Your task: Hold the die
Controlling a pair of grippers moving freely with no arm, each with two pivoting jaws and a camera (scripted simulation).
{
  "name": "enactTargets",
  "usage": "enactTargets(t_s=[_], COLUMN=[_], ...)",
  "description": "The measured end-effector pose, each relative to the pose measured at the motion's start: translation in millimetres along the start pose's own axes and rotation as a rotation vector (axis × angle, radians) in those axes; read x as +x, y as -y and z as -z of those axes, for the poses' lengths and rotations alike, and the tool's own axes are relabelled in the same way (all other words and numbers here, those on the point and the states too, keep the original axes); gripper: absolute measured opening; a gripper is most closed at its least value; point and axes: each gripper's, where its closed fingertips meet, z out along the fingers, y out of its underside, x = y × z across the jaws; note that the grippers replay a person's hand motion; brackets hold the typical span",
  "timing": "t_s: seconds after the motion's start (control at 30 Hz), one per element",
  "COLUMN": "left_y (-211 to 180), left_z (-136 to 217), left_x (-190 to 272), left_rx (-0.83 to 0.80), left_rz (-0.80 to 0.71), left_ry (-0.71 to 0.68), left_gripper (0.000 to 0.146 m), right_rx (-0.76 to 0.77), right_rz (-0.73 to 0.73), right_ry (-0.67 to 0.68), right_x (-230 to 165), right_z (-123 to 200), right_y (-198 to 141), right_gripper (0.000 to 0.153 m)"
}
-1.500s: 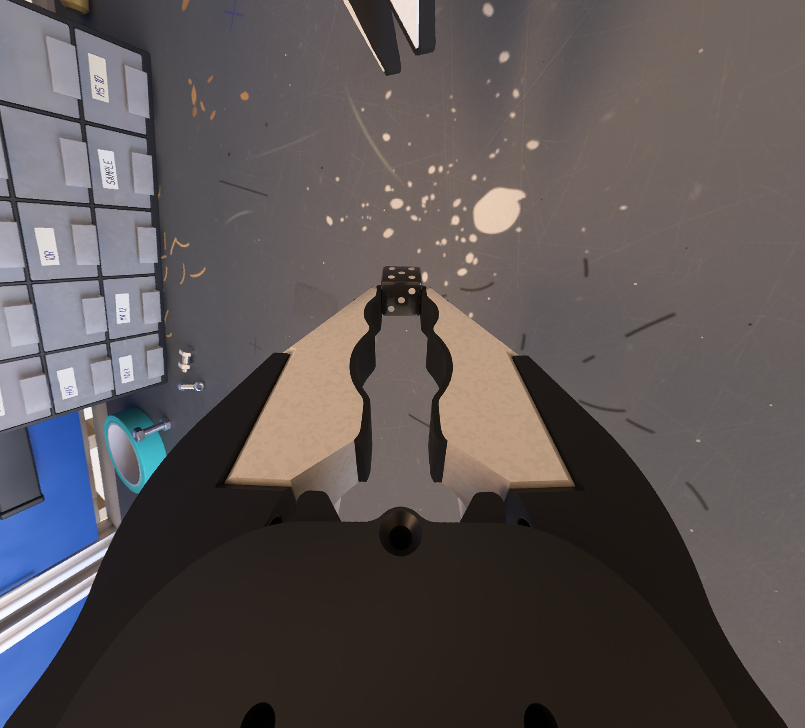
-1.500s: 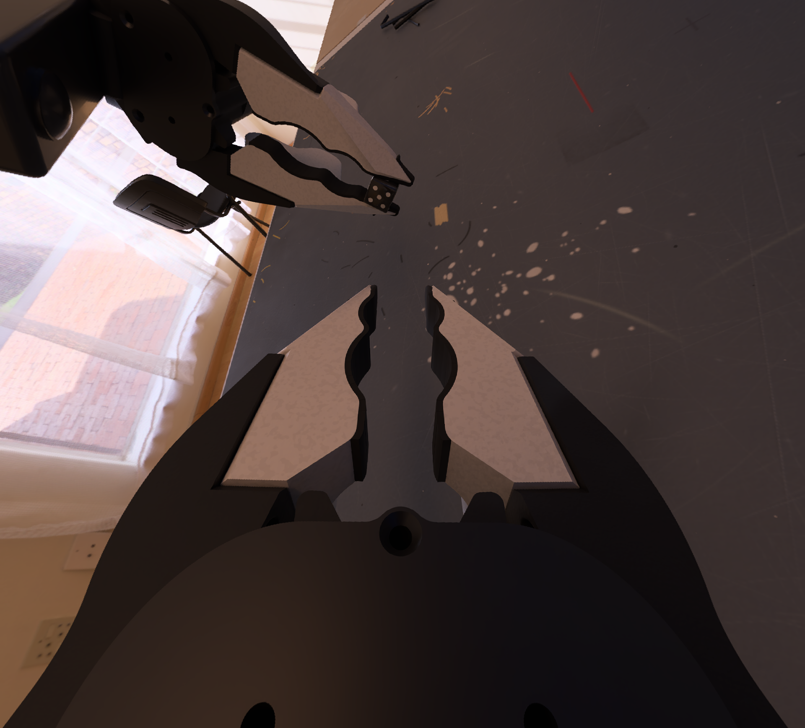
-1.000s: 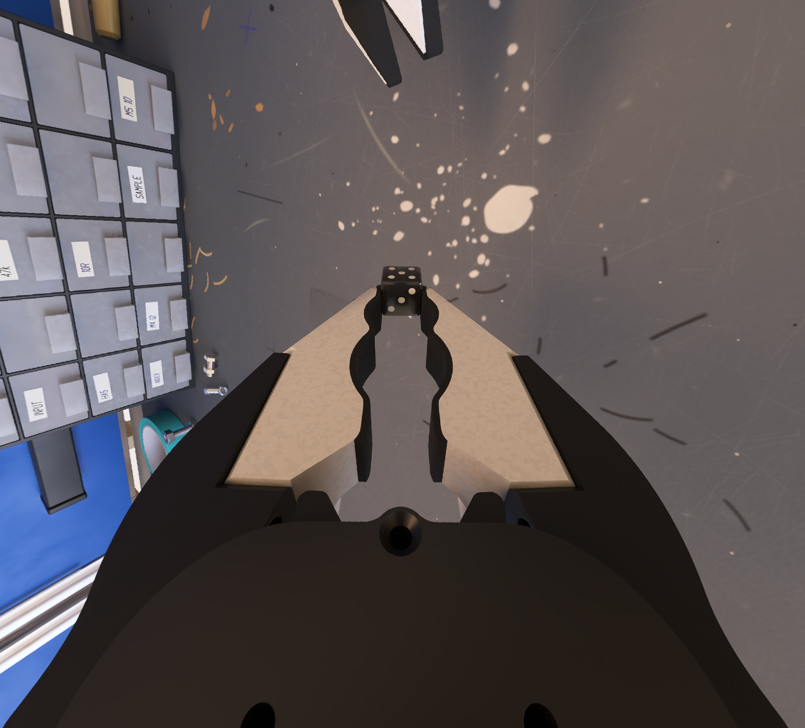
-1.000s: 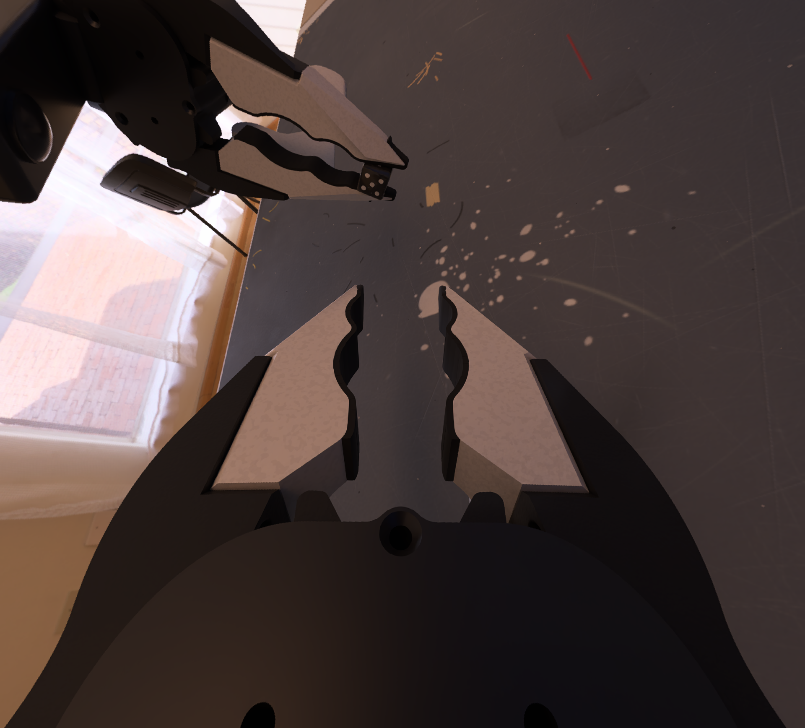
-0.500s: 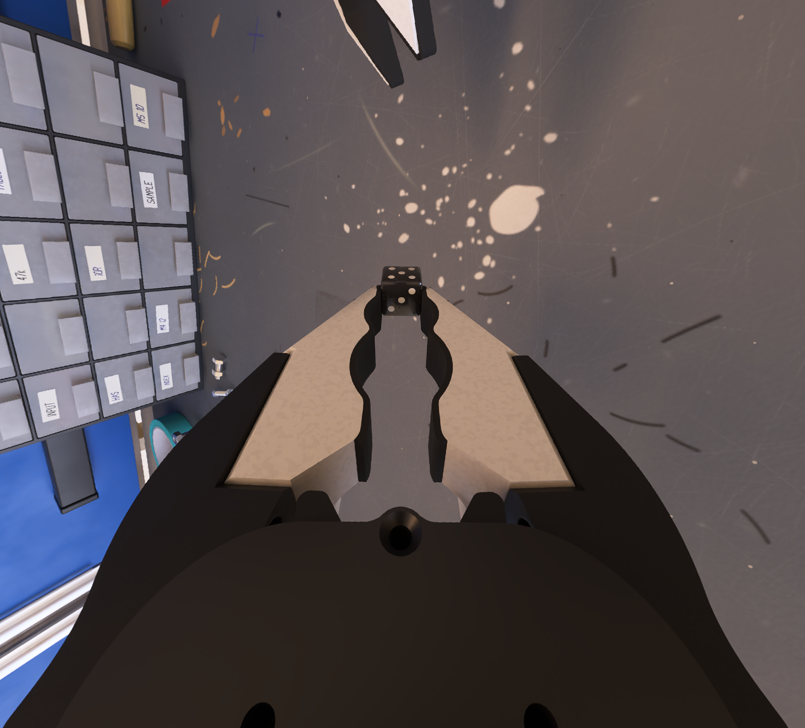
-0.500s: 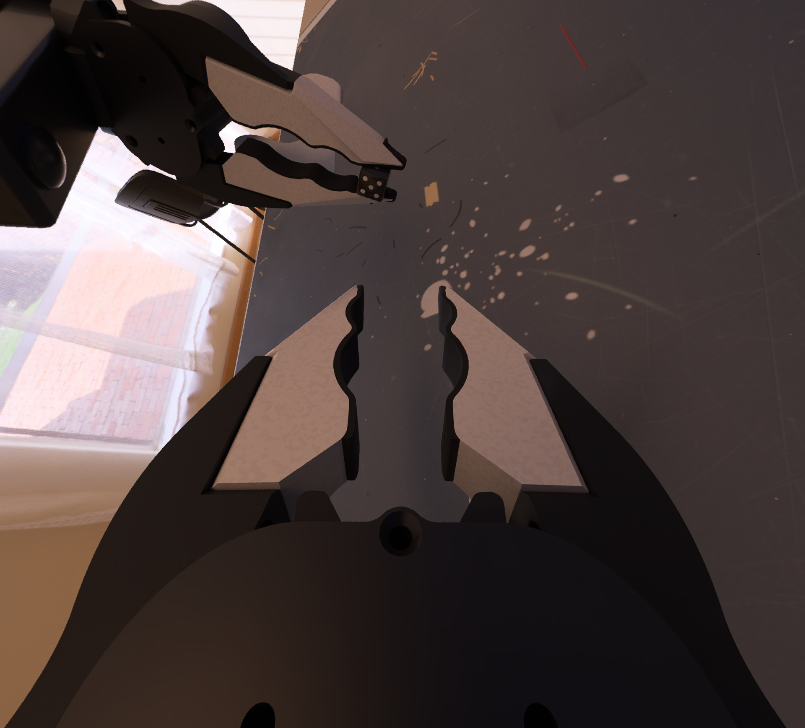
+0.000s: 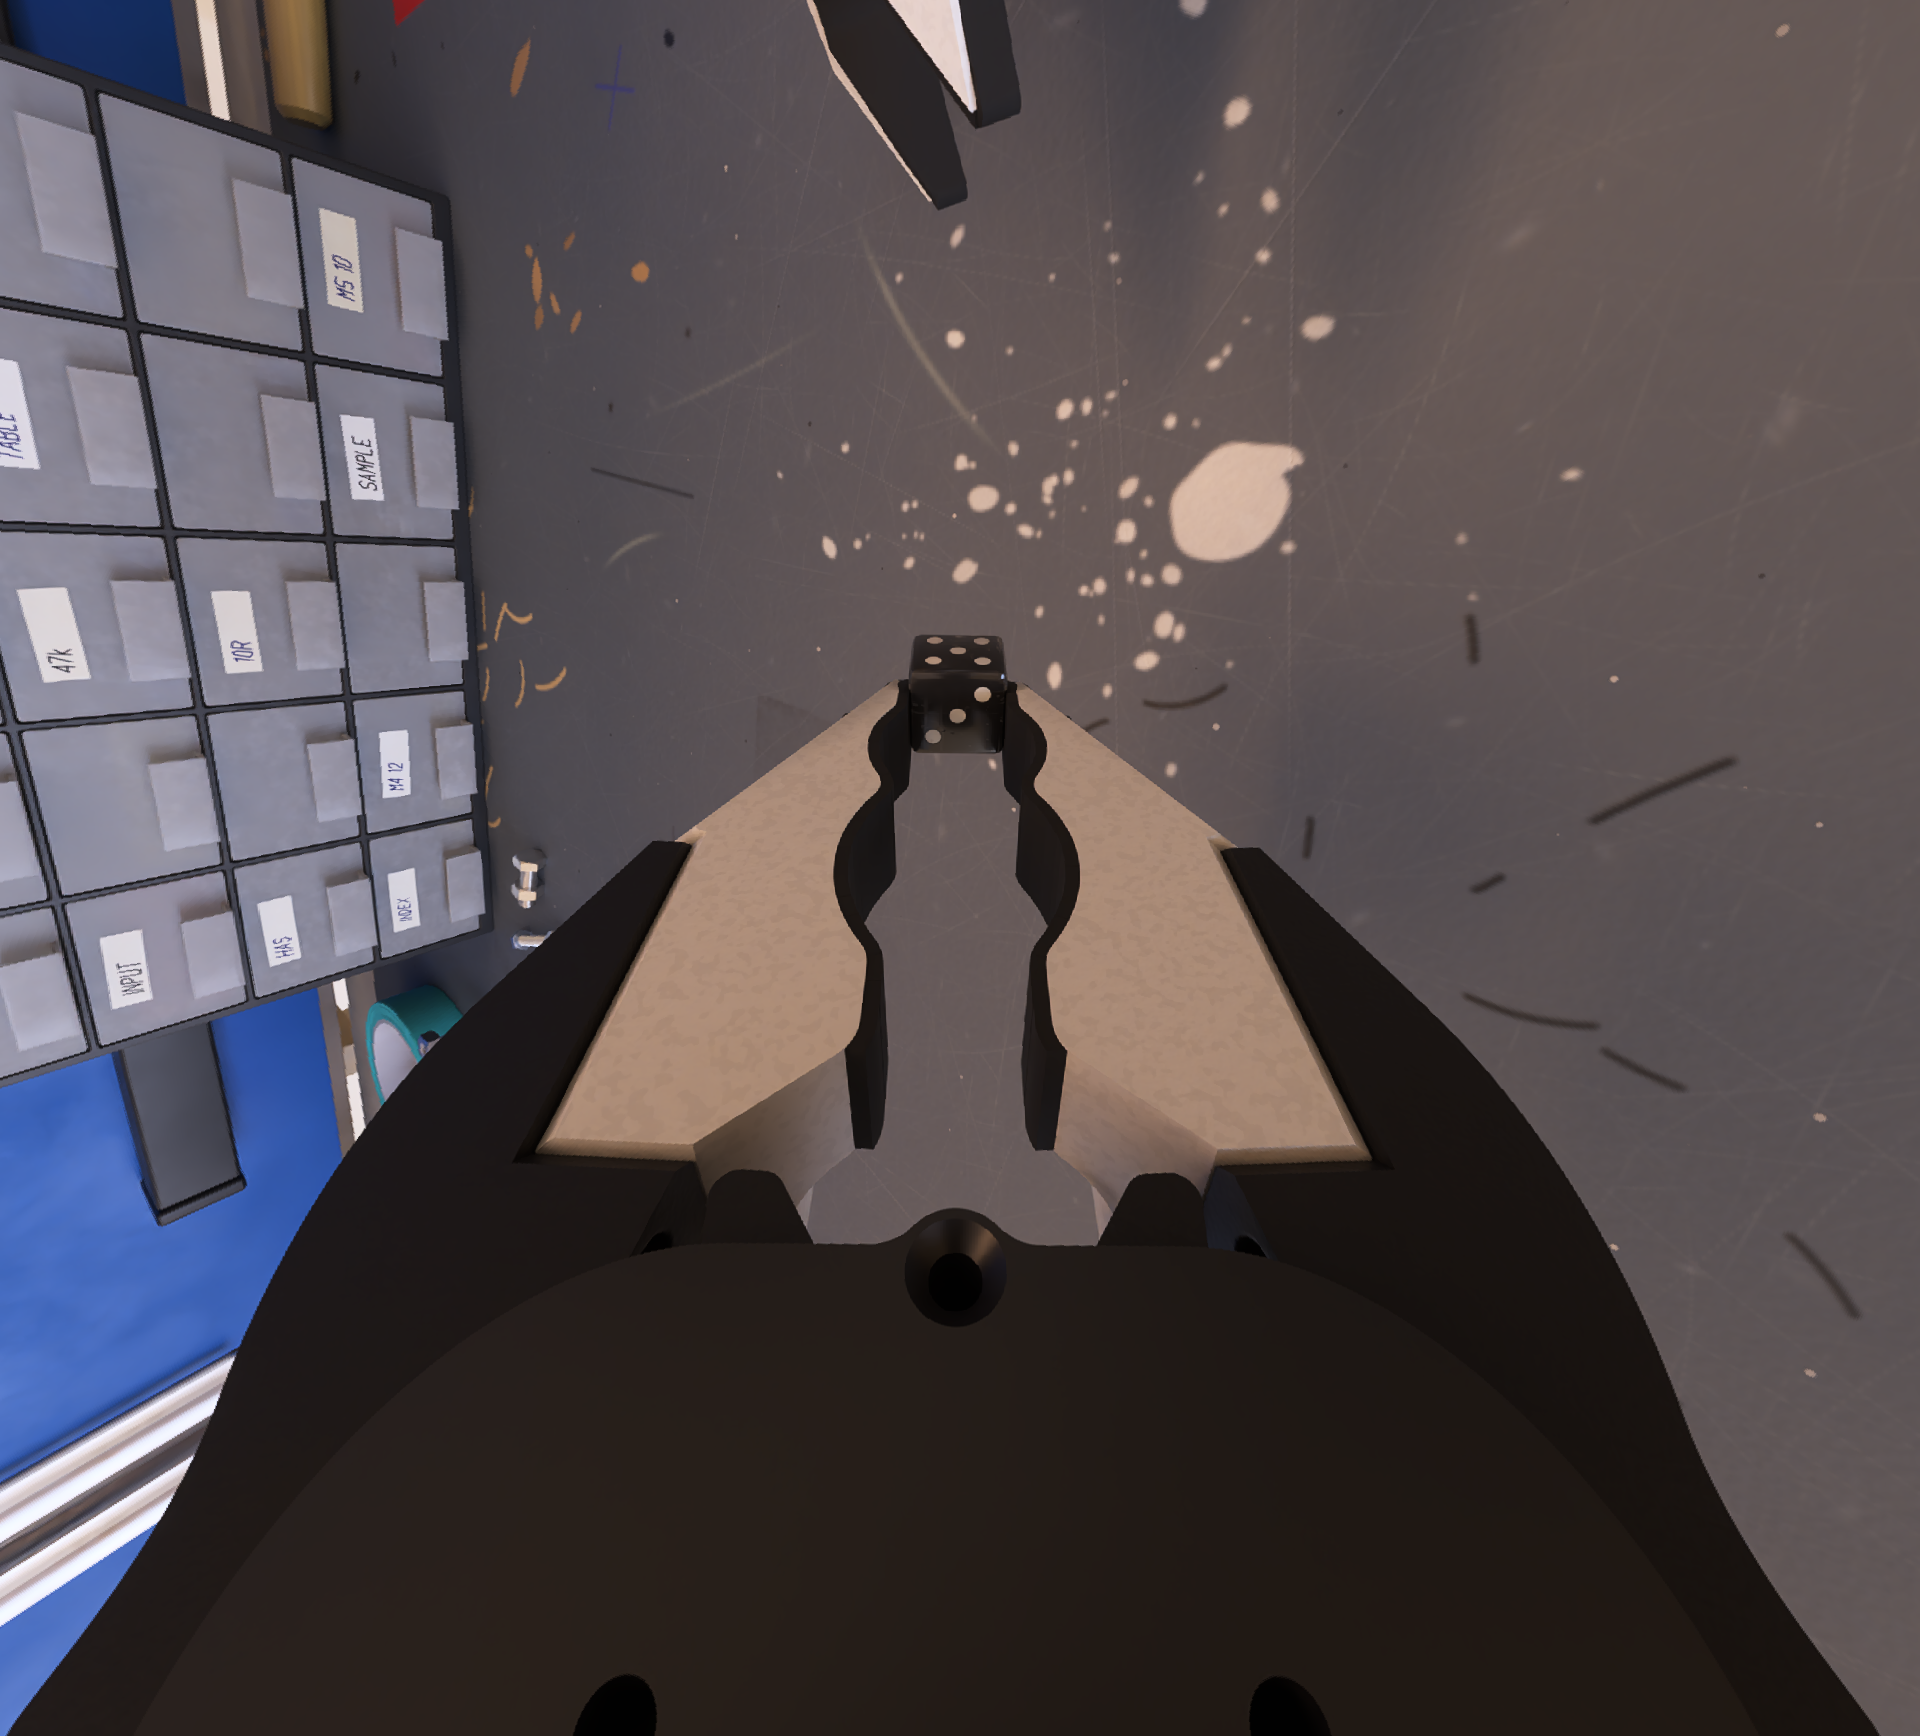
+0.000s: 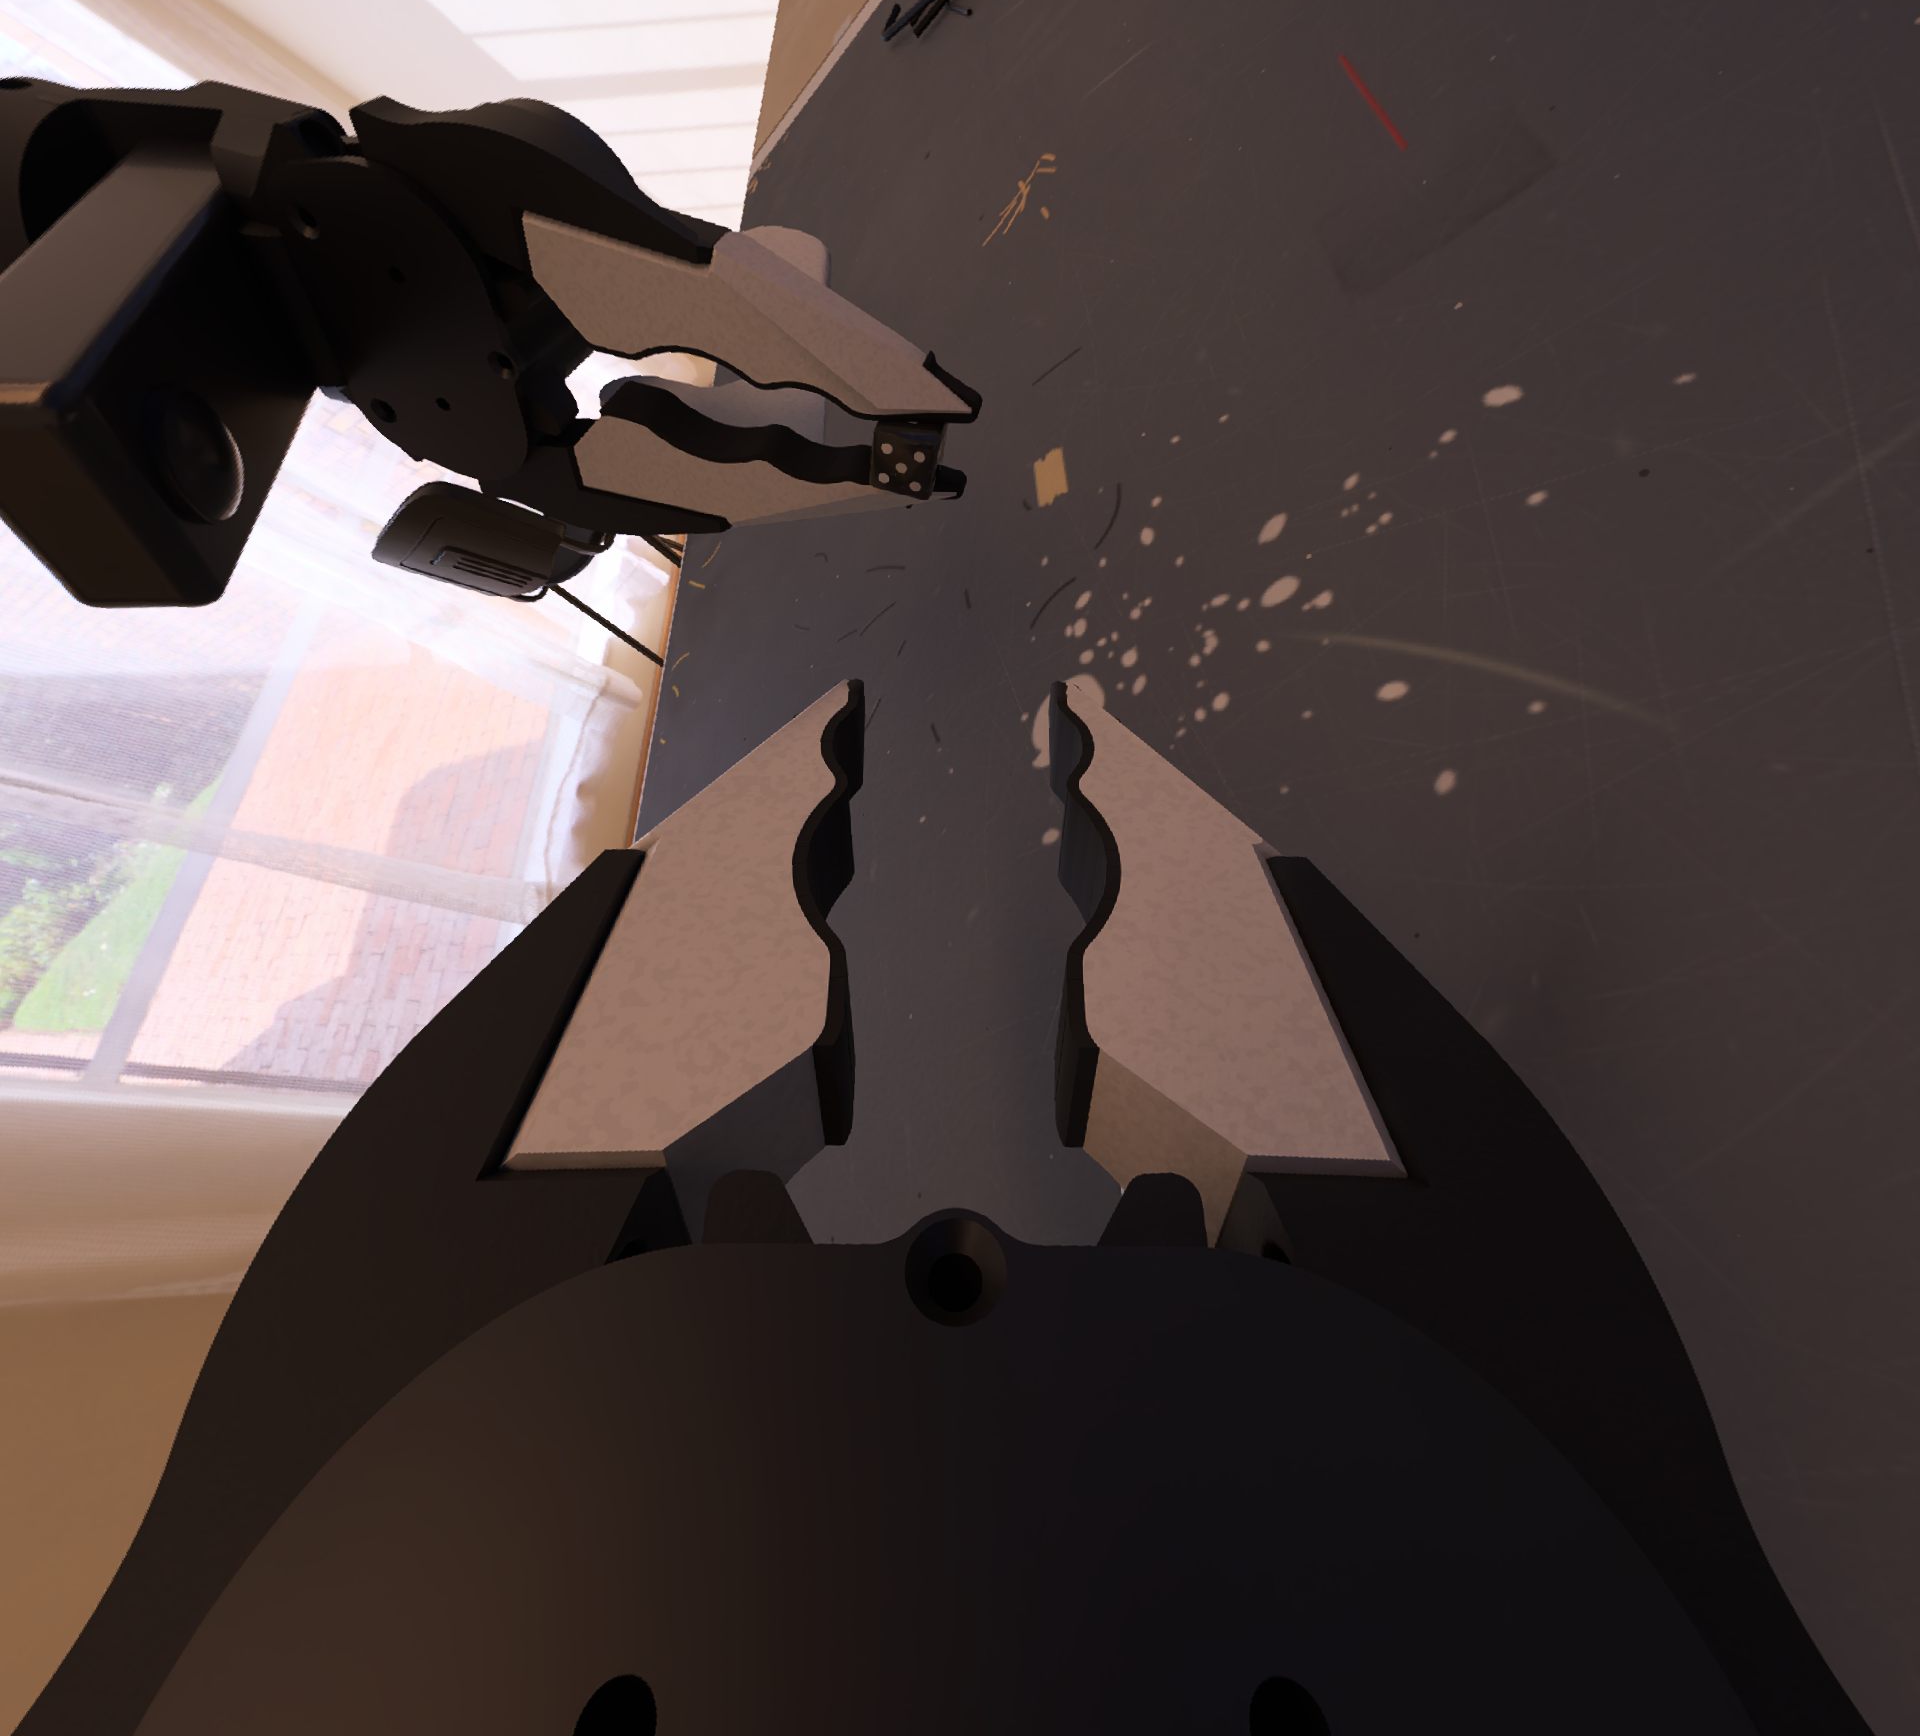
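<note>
**Die secured at fingertips**

Left gripper [image 7: 956,699] is clamped on the black die [image 7: 956,694] — pinched between its very tips, above the dark bench [image 7: 1455,751]. Right gripper [image 8: 956,699] stands apart with its fingers spread — nothing between them.

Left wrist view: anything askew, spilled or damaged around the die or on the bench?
The die sits squarely pinched at the left gripper tips. The dark bench shows pale paint spatter and scratches, and two loose bolts lie beside the grey drawer organiser. Nothing looks damaged.
</note>
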Motion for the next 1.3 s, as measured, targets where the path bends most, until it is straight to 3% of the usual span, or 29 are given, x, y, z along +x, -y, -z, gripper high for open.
enactTargets(t_s=[1.3], left_y=[0.1], left_z=[-3.7], left_x=[-4.5], left_rx=[0.032], left_rz=[0.004], left_ry=[0.033], left_gripper=[0.016], right_rx=[0.034], right_rz=[-0.062], right_ry=[0.029], right_x=[4.0], right_z=[0.5], right_y=[2.3], right_gripper=[0.034])
